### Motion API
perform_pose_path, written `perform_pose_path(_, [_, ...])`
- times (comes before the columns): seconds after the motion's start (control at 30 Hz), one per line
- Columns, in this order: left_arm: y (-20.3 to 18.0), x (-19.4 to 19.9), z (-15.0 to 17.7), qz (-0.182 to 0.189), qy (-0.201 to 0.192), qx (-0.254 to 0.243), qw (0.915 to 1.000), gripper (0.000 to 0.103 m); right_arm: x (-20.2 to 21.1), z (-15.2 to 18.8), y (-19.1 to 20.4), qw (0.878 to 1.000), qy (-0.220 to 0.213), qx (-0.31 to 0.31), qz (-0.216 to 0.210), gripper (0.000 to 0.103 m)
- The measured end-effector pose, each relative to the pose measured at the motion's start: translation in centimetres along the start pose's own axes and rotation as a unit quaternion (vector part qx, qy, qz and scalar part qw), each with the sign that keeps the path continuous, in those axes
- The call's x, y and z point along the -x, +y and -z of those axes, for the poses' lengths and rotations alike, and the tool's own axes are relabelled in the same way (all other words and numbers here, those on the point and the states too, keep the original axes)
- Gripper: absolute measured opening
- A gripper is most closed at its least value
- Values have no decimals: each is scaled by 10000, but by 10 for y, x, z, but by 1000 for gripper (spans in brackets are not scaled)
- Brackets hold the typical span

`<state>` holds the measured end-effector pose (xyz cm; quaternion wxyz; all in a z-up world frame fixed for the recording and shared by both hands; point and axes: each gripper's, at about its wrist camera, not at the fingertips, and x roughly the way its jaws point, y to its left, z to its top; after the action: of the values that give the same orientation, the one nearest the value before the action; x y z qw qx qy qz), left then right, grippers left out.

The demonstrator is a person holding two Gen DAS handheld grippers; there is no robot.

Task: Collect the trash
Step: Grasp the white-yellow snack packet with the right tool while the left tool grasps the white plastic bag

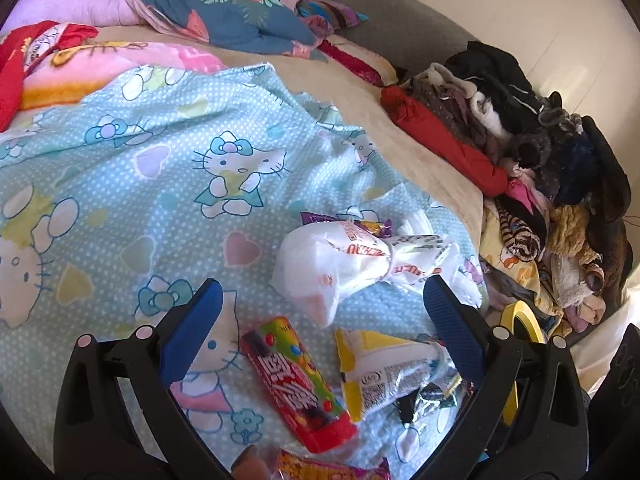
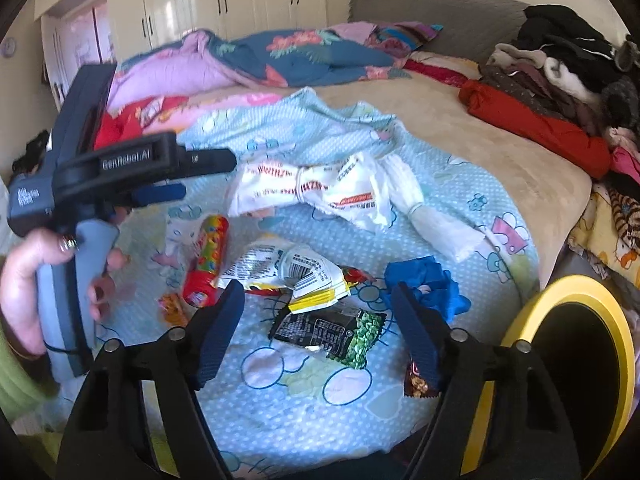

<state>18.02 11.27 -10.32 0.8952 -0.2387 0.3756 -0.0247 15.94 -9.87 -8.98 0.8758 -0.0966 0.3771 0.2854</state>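
Observation:
Trash lies on a blue Hello Kitty sheet point(image 1: 120, 168) on the bed. In the left wrist view my left gripper point(image 1: 320, 292) is open above a red candy tube point(image 1: 296, 384), a yellow-white wrapper point(image 1: 384, 372) and a knotted white plastic bag point(image 1: 344, 264). In the right wrist view my right gripper point(image 2: 316, 292) is open over a black-green snack packet point(image 2: 332, 332) and the yellow-white wrapper point(image 2: 288, 272). A crumpled blue item point(image 2: 428, 284) lies by its right finger. The candy tube point(image 2: 208, 260) and the white bag point(image 2: 328, 188) lie beyond. The left gripper point(image 2: 160, 184) shows at the left, held in a hand.
A bin with a yellow rim point(image 2: 568, 344) stands at the bed's right edge, also seen in the left wrist view point(image 1: 520, 320). A pile of clothes point(image 1: 540, 168) lies at the right. Quilts point(image 2: 280, 56) lie at the far side. Wardrobes point(image 2: 224, 0) stand behind.

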Motion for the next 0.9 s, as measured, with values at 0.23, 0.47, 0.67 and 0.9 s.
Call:
perform_pose_path(0.23, [5, -23, -11, 10, 264, 18, 9996, 92, -22, -9, 15, 9982, 196, 558, 0, 71])
perform_pose_path(0.47, [12, -47, -10, 77, 554, 177, 9983, 92, -49, -5, 19, 9931, 598, 998, 133, 38])
perform_pose_path(0.67, [16, -54, -8, 229, 596, 311, 9975, 92, -39, 4, 16, 9954, 466, 832, 11, 35])
perform_pose_path(0.9, [12, -53, -5, 353, 582, 323, 9972, 71, -10, 15, 5, 9995, 168, 257, -40, 35])
